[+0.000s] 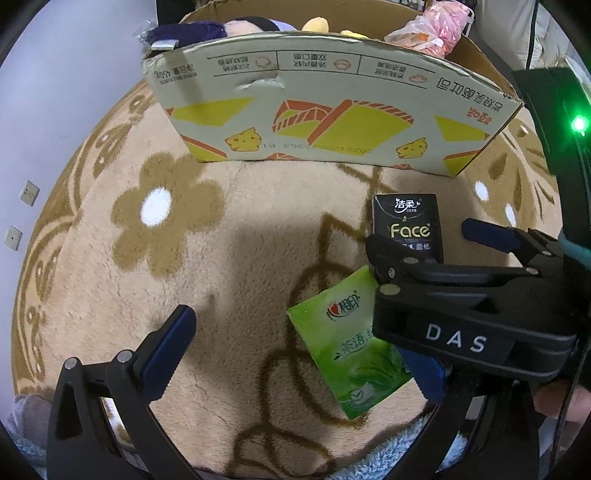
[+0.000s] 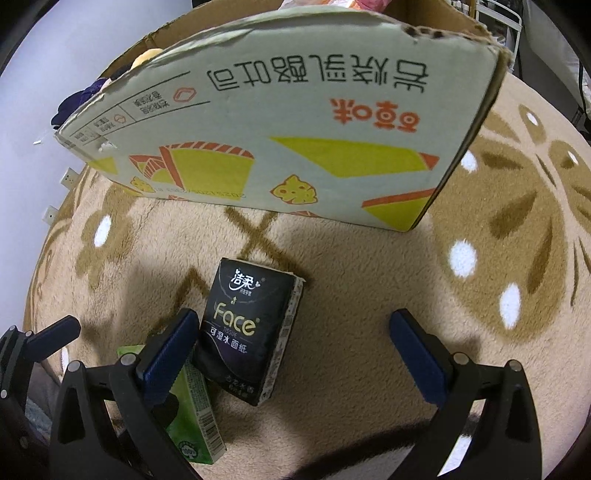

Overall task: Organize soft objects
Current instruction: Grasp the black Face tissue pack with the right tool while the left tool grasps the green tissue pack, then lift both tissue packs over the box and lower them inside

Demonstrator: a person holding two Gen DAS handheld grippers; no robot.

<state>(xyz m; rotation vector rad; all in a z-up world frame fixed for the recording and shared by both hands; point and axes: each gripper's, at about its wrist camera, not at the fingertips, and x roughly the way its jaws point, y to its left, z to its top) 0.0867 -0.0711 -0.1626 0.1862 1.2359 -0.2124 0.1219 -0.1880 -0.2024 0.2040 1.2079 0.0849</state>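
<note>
A black "Face" tissue pack (image 2: 247, 332) lies on the rug between the fingers of my open right gripper (image 2: 295, 349), close to its left finger and not clamped. A green tissue pack (image 2: 195, 417) lies partly under that left finger. In the left wrist view, the green pack (image 1: 343, 350) sits inside the span of my open left gripper (image 1: 295, 354), touching neither finger. The right gripper (image 1: 424, 240) reaches in from the right and straddles the black pack (image 1: 406, 218). Beyond both stands an open cardboard box (image 1: 332, 122) holding plush toys (image 1: 255, 26).
A beige rug with brown flowers (image 1: 166, 210) covers the floor. The box (image 2: 295, 129) also holds a pink plastic bag (image 1: 432, 29). A pale blue fluffy item (image 1: 388, 454) lies at the near edge. Wall sockets (image 1: 29, 192) are on the left; a hand (image 1: 561, 402) holds the right gripper.
</note>
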